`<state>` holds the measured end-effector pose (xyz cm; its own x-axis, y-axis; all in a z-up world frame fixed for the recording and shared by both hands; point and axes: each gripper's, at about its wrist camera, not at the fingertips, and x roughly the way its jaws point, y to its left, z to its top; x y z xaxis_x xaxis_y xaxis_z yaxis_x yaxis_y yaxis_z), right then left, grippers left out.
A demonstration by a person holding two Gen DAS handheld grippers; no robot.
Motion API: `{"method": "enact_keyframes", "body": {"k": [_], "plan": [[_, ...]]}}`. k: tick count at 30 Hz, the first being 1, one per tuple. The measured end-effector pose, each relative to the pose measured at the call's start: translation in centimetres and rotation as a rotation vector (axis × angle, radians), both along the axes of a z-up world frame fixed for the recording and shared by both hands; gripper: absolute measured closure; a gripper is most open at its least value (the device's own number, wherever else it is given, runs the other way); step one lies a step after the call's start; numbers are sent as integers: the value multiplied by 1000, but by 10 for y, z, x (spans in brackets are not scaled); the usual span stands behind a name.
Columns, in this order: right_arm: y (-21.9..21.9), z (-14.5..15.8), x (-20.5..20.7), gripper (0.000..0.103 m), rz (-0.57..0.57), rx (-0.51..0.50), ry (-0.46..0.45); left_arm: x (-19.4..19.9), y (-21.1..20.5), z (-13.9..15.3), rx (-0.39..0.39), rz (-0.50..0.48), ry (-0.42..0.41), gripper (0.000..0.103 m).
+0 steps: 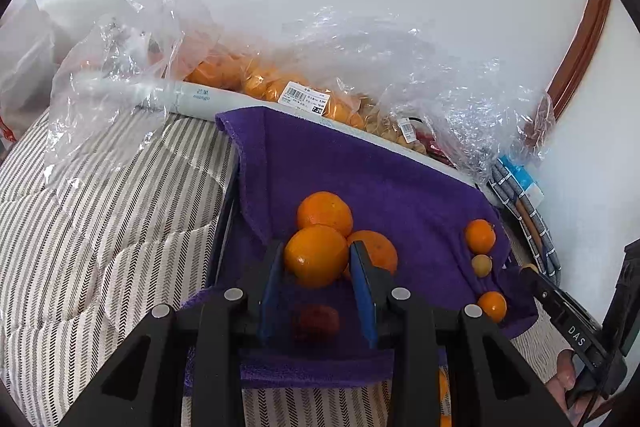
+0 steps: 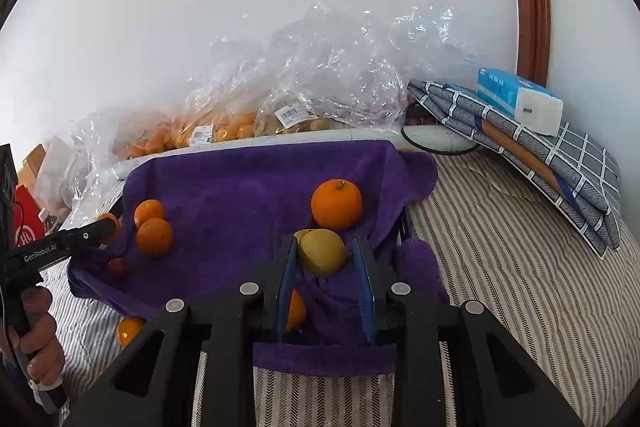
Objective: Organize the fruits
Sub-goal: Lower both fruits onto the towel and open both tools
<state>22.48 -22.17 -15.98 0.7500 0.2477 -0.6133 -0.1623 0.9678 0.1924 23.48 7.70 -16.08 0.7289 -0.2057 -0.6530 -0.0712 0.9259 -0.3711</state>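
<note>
A purple towel [image 1: 360, 167] lines a tray on the bed. In the left wrist view my left gripper [image 1: 318, 257] is shut on an orange [image 1: 316, 255], with two more oranges [image 1: 325, 211] behind it and a dark red fruit [image 1: 316, 321] below. Small oranges [image 1: 480, 235] lie at the right. In the right wrist view my right gripper [image 2: 326, 253] is shut on a yellow-green fruit [image 2: 322, 251]; a large orange [image 2: 337, 204] sits just beyond. The left gripper [image 2: 102, 227] shows at the towel's left side by two oranges [image 2: 154, 235].
Clear plastic bags of oranges [image 1: 256, 83] and other fruit [image 2: 296, 119] lie behind the towel against the white wall. A folded checked cloth [image 2: 540, 163] with a tissue pack [image 2: 520, 99] sits at the right. The striped bedspread [image 1: 100, 207] surrounds the tray. A loose orange [image 2: 128, 331] lies on it.
</note>
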Motion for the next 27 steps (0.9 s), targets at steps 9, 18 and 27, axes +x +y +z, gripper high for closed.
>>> {"method": "enact_keyframes", "body": {"k": [9,18,27], "plan": [[0,-12,5,75,-14,-18,35,2,-4,-4,16,-2,-12,71],[7,-15,4,75,6,-49,42,4,-7,-5,45,1,-10,71],[5,-10,-4,57,-31,-59,14,4,-8,-5,51,-11,-10,70]]}}
